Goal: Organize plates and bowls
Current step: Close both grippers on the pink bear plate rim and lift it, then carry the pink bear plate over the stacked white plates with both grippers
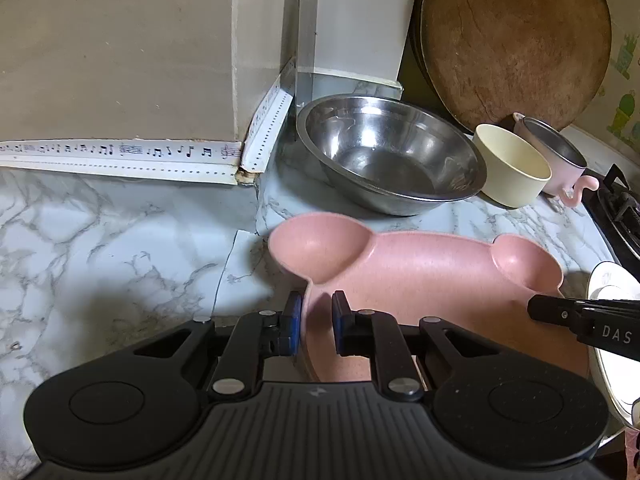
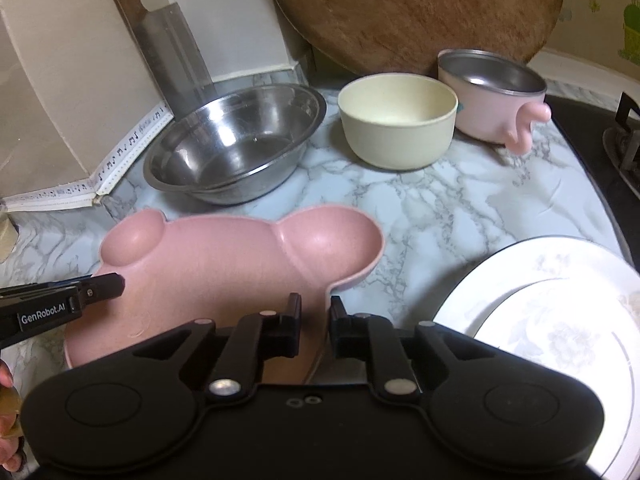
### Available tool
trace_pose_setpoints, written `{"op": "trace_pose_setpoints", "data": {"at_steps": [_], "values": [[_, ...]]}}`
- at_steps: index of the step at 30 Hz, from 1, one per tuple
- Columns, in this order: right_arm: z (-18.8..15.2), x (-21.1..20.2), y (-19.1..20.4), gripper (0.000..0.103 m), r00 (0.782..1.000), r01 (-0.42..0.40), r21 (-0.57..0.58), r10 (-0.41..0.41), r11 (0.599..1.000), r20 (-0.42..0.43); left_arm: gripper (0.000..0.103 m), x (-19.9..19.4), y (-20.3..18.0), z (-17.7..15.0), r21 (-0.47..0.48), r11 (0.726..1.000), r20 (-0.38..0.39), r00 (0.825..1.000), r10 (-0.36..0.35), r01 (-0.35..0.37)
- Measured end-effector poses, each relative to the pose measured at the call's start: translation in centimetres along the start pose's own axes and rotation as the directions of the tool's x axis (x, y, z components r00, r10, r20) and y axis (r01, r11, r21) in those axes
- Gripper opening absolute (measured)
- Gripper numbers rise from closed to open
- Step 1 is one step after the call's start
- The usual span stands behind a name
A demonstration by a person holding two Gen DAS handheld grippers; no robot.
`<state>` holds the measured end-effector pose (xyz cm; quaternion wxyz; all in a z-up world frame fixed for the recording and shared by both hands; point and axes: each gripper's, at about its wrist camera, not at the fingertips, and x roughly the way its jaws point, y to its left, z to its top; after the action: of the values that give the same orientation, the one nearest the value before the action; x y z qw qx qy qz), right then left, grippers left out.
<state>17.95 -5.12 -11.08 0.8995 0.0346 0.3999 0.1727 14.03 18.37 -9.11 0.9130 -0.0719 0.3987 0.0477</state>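
A pink plate (image 1: 420, 276) with two round ear-shaped wells lies on the marble counter (image 1: 100, 248). My left gripper (image 1: 317, 320) is shut on its left rim, one pad outside the wall and one inside. In the right wrist view the same pink plate (image 2: 224, 264) has my right gripper (image 2: 315, 320) shut on its right rim. Each gripper shows as a black tip at the far side of the other's view. Behind the plate stand a steel bowl (image 2: 236, 148), a cream bowl (image 2: 396, 120) and a pink steel-lined cup (image 2: 492, 92).
Two stacked white plates (image 2: 560, 320) sit just right of the pink plate. A round wooden board (image 1: 516, 36) leans on the back wall. A cleaver (image 2: 172, 52) stands behind the steel bowl. A stove (image 2: 624, 140) borders the counter's right edge.
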Motion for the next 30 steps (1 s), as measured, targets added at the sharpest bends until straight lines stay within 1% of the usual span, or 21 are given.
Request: {"op": "trace_pose_setpoints", "data": {"at_steps": [6, 9, 13, 17, 22, 30], "values": [[0.1, -2.2, 0.0, 0.014, 1.000, -0.028, -0.022, 0.028, 0.999, 0.007, 0.015, -2.0, 0.0, 0.0, -0.013, 1.000, 0.006, 1.000, -0.015, 0.015], [0.2, -3.8, -0.2, 0.013, 0.999, -0.044, -0.034, 0.045, 0.998, 0.015, 0.015, -3.6, -0.6, 0.1, -0.005, 1.000, 0.019, 1.000, -0.021, 0.021], [0.3, -6.2, -1.2, 0.013, 0.997, -0.067, -0.048, 0.069, 0.997, 0.028, 0.015, -5.4, -1.9, 0.3, 0.004, 0.999, 0.035, 0.998, -0.046, 0.046], [0.3, -8.5, -2.7, 0.013, 0.996, -0.075, -0.055, 0.078, 0.996, 0.047, 0.015, -7.1, -4.2, 0.5, 0.036, 0.997, 0.055, 0.996, -0.070, 0.069], [0.2, -11.3, -5.9, 0.013, 0.994, -0.072, -0.037, 0.075, 0.997, 0.079, 0.015, -8.6, -7.7, 0.6, 0.075, 0.992, 0.081, 0.991, -0.108, 0.102], [-0.4, -14.7, -11.2, 0.013, 0.993, -0.051, -0.026, 0.053, 0.998, 0.101, 0.015, -9.1, -13.6, 0.0, 0.140, 0.980, 0.070, 0.986, -0.153, 0.142]]}}
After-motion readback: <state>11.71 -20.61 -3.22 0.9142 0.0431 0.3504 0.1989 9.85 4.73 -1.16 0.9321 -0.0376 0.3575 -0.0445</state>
